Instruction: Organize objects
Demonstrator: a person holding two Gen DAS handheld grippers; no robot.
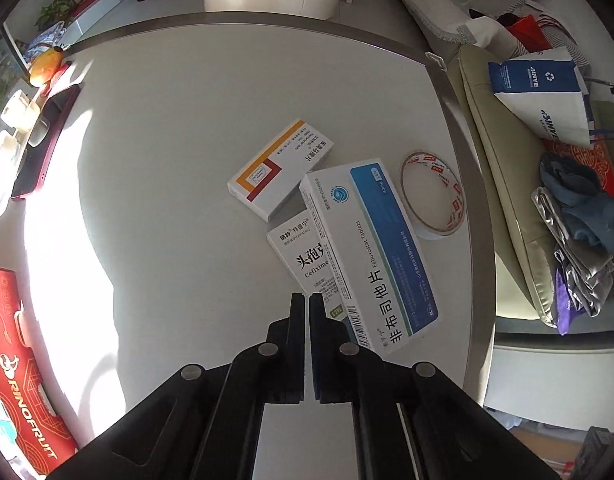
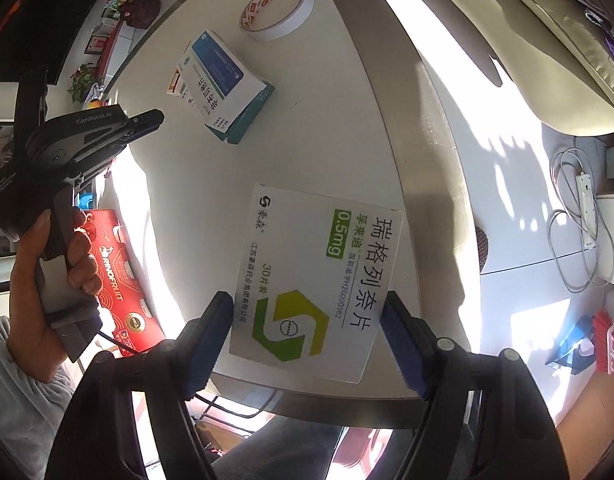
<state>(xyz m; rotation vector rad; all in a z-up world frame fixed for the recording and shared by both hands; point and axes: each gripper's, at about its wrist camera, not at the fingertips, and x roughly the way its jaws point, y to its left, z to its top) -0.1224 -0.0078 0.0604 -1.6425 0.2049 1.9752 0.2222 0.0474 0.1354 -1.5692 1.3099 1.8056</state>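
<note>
On the round white table [image 1: 167,128] a blue-and-white medicine box [image 1: 371,252] lies across a white Cefixime box [image 1: 303,260]. A white box with orange and red stripes [image 1: 281,168] sits just behind them, and a tape roll [image 1: 433,196] to their right. My left gripper [image 1: 307,304] is shut with nothing in it, its tips just above the near end of the Cefixime box. My right gripper [image 2: 307,320] is shut on a white box with a green-yellow logo [image 2: 315,272], held over the table's near edge. The same stack [image 2: 223,80], the tape roll [image 2: 277,10] and the left gripper [image 2: 159,117] show beyond it.
A red RINOFRUIT box [image 1: 23,364] lies at the table's left edge, with a dark red tray of cups [image 1: 43,140] further back. A beige sofa [image 1: 507,184] carrying bags and clothes stands to the right. A power strip with its cable [image 2: 585,208] lies on the floor.
</note>
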